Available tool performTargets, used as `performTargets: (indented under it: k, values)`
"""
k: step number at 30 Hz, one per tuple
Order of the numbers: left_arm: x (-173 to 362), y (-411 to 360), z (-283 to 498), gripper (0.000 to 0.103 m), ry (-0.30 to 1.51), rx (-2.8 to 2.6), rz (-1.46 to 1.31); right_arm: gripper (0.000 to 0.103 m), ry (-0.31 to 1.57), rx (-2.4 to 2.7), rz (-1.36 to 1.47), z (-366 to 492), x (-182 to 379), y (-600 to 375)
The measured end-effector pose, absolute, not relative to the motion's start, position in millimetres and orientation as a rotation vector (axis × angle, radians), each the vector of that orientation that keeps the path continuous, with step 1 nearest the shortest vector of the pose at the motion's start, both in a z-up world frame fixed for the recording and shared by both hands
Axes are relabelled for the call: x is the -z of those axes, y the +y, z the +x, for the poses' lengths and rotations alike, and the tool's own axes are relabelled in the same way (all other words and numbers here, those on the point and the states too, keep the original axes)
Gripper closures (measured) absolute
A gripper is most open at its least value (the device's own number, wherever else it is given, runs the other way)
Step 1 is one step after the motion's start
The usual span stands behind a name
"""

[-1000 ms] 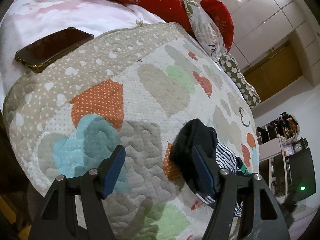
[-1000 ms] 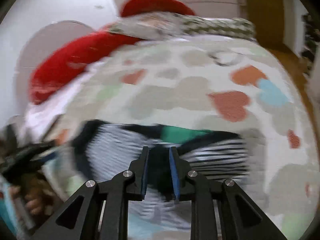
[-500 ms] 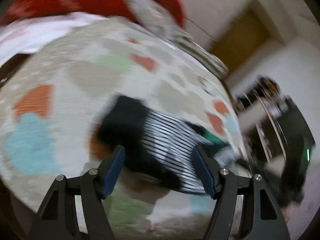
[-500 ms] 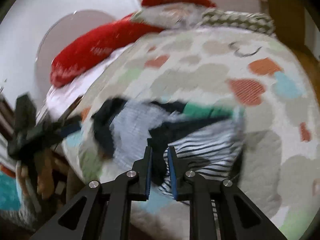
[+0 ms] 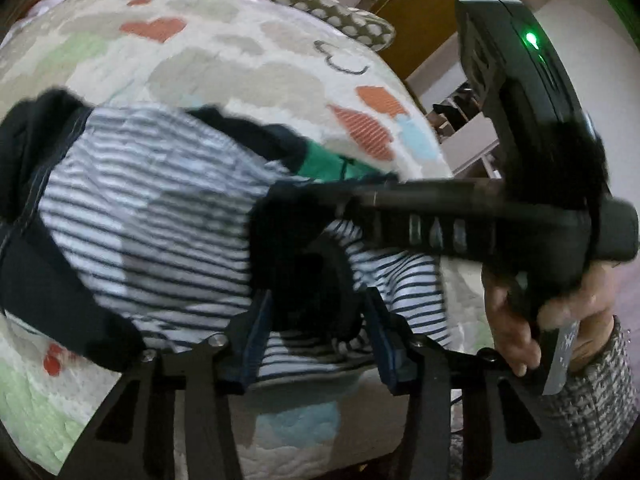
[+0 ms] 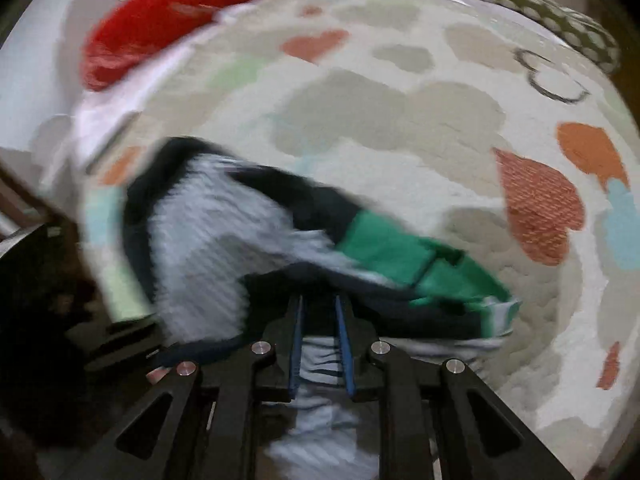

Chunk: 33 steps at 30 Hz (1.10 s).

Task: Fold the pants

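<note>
Pants (image 5: 152, 216): lying bunched on the heart-print quilt (image 5: 248, 60), striped white and dark fabric with dark navy bands at the left and a green patch (image 5: 324, 164) toward the right; the same garment is showing blurred in the right wrist view (image 6: 208, 240), green patch (image 6: 396, 248) on its right side.

Left gripper (image 5: 316, 332): sitting low in the left wrist view with its blue-padded jaws partly spread, a dark fold of the pants lying between them; whether the pads are actually pressing that fold I cannot tell.

Left fingers (image 5: 256, 332): the blue pad is standing just beside the dark fold, over striped cloth.

Right gripper (image 6: 320, 344): its jaws are standing nearly closed with only a narrow gap, striped cloth of the pants running through that gap, so it is pinching the garment near the dark waistband edge.

Right gripper seen from the left (image 5: 472, 224): reaching across the frame from the right, its dark body passing above the striped cloth.

Right hand (image 5: 536, 308): wrapping around the gripper's handle at the right edge.

Pillows: a red one (image 6: 168, 20) and a spotted one (image 6: 552, 12) are lying at the far edge of the quilt (image 6: 400, 120).
</note>
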<state>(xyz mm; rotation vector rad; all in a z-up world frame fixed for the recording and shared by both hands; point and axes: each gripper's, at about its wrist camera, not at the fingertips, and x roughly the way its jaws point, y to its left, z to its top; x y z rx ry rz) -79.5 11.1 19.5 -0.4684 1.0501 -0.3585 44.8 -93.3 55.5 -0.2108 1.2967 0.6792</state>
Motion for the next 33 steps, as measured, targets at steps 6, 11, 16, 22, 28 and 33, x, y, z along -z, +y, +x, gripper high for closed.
performTargets:
  k: [6,11,16,22,28,33]
  values:
    - [-14.9,22.3,-85.2,0.059,1.046,0.368,-0.518,0.087,1.178,-0.531,-0.058,59.3,-68.9,-113.9]
    - [-13.4,19.7,-88.3,0.059,1.022,0.36,-0.513,0.086,1.134,-0.557,0.005,46.0,-100.0,-129.5]
    - [-22.4,17.1,-89.3,0.059,1.037,0.358,-0.471,0.084,1.29,-0.679,0.017,29.4,-75.9,-108.1]
    - [-63.0,81.4,-119.1,0.036,0.863,0.326,-0.543,0.079,1.293,-0.538,0.097,39.2,-63.9,-113.0]
    - [-20.1,183.4,-120.9,0.038,0.902,0.023,-0.838,0.073,1.211,-0.628,0.045,21.9,-112.4,-79.5]
    - [-7.3,199.6,-128.3,0.048,0.896,0.035,-0.915,0.054,1.201,-0.694,-0.03,17.2,-120.6,-12.0]
